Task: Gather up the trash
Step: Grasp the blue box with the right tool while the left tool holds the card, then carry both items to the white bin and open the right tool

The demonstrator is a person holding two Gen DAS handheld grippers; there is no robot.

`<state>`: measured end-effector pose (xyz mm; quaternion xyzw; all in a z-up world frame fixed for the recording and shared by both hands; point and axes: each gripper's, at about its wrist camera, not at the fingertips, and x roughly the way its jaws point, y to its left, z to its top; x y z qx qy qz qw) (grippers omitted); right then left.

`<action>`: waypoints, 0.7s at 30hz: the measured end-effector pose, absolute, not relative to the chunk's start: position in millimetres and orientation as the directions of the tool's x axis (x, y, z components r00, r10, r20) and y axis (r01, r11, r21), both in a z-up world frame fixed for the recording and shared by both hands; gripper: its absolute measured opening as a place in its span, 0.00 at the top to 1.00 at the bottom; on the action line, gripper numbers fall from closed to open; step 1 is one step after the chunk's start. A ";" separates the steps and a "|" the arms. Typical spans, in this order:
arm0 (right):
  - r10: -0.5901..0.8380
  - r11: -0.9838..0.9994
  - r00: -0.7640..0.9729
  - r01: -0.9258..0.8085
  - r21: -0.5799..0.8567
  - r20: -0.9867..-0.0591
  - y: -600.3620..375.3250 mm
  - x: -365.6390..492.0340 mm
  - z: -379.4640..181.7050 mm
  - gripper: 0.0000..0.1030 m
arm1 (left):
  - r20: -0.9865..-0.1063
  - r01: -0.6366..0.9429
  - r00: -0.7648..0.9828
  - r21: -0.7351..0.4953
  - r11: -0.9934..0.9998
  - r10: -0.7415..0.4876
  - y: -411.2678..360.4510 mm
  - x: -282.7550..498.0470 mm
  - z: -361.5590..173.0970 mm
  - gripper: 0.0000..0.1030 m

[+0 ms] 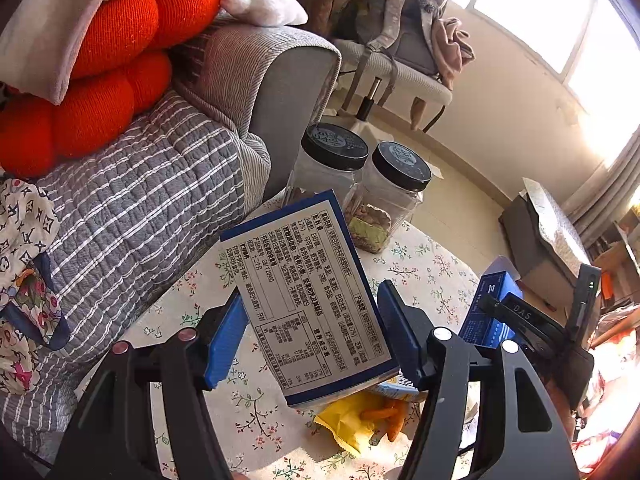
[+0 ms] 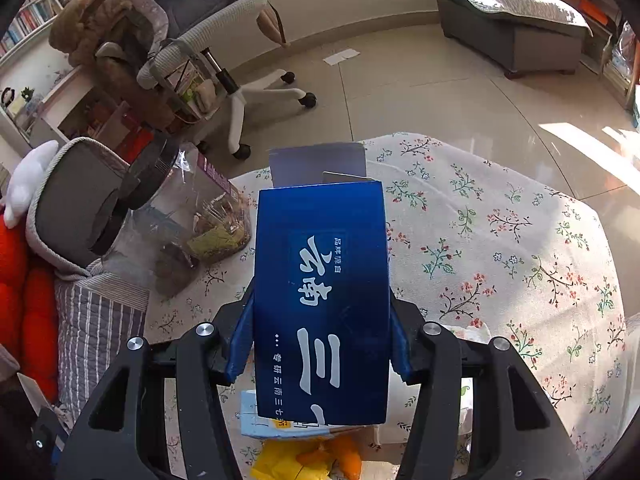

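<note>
My left gripper (image 1: pixel 312 336) is shut on a flat box with a blue border and a white printed label (image 1: pixel 312 288), held tilted above the floral tablecloth (image 1: pixel 432 272). My right gripper (image 2: pixel 320 344) is shut on a dark blue carton with white characters (image 2: pixel 320 300), its top flap open. That carton (image 1: pixel 488 304) also shows at the right of the left wrist view. Below both grippers, a yellow snack wrapper with orange sticks (image 1: pixel 360 416) lies on the table, beside a pale carton (image 2: pixel 272 420).
Two clear jars with black lids (image 1: pixel 332 168) (image 1: pixel 384 200) stand at the table's far edge by the grey sofa arm (image 1: pixel 280 92). An office chair piled with clothes (image 2: pixel 200 40) and a grey ottoman (image 2: pixel 512 32) stand on the tiled floor beyond.
</note>
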<state>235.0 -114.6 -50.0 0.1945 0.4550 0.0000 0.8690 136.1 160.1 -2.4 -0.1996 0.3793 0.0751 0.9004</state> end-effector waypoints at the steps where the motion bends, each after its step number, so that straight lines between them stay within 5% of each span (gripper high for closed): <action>1: 0.175 0.929 0.602 0.162 0.334 -0.779 -115.1 227.2 -41.2 0.49 | -0.708 -0.281 0.706 -0.302 0.911 -0.017 158.9 135.1 -0.6 0.38; 21: 0.024 0.966 0.792 0.138 0.217 -0.610 -166.4 83.5 30.0 0.49 | -0.578 -0.055 0.810 -0.238 0.970 -0.096 73.5 87.2 30.3 0.38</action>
